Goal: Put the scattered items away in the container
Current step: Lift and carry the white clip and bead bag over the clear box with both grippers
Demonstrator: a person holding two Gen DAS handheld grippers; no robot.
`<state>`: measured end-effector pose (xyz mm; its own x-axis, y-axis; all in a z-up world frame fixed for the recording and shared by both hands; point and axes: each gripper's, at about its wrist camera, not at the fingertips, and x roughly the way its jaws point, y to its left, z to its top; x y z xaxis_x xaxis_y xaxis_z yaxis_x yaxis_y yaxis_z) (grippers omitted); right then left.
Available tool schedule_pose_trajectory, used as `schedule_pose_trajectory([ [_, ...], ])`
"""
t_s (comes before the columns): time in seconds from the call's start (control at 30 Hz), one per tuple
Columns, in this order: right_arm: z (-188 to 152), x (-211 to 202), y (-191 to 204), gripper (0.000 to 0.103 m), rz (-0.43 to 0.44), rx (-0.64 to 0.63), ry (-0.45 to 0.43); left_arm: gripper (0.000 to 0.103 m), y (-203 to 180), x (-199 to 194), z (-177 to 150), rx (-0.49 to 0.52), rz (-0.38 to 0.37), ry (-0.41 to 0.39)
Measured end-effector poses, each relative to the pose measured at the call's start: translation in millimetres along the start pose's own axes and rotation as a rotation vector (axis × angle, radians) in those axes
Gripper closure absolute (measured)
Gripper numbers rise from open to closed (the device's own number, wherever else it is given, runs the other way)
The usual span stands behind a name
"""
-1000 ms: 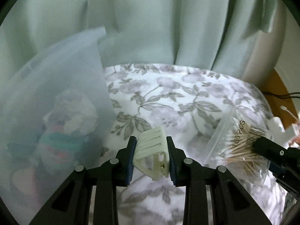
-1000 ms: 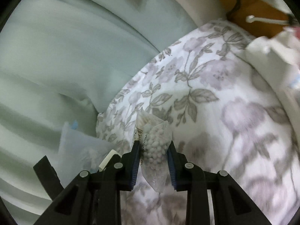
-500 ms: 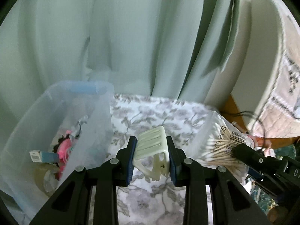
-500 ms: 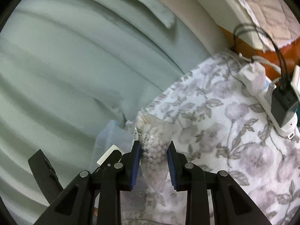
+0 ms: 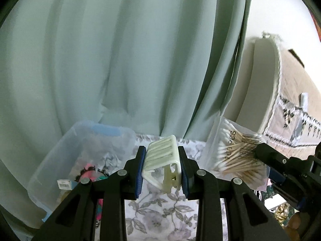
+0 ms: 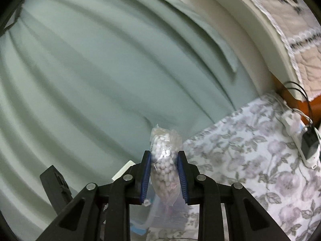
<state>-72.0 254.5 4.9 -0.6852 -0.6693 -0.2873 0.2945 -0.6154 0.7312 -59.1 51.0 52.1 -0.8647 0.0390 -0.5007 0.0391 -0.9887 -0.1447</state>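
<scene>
My left gripper (image 5: pixel 161 170) is shut on a cream ribbed plastic clip (image 5: pixel 161 161), held above the floral cloth. To its left stands the clear plastic container (image 5: pixel 60 156), with pink and teal items and a small labelled box inside. My right gripper (image 6: pixel 164 174) is shut on a clear bag of cotton swabs (image 6: pixel 165 160), seen end-on as white tips. In the left wrist view that bag of cotton swabs (image 5: pixel 234 156) hangs at the right, gripped by the right gripper's black fingers (image 5: pixel 280 172). A corner of the container (image 6: pixel 152 217) shows below the right gripper.
A pale green curtain (image 5: pixel 120 60) hangs behind everything. The floral tablecloth (image 6: pixel 250 160) covers the surface. A white power strip with a black plug (image 6: pixel 305 142) lies at the far right, near an orange board. A quilted cover (image 5: pixel 297 124) hangs at the right.
Both grippers have risen and tilted up, each keeping its hold. The container has dropped lower in the left wrist view, and more curtain fills both views.
</scene>
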Motion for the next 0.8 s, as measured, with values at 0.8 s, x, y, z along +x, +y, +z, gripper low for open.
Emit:
schedule_pose_trajectory([
  [0.8,-29,68,121,0.075,0.103,-0.241,0.107,0.071,135,-39,7,-0.186,0.105,-0.099],
])
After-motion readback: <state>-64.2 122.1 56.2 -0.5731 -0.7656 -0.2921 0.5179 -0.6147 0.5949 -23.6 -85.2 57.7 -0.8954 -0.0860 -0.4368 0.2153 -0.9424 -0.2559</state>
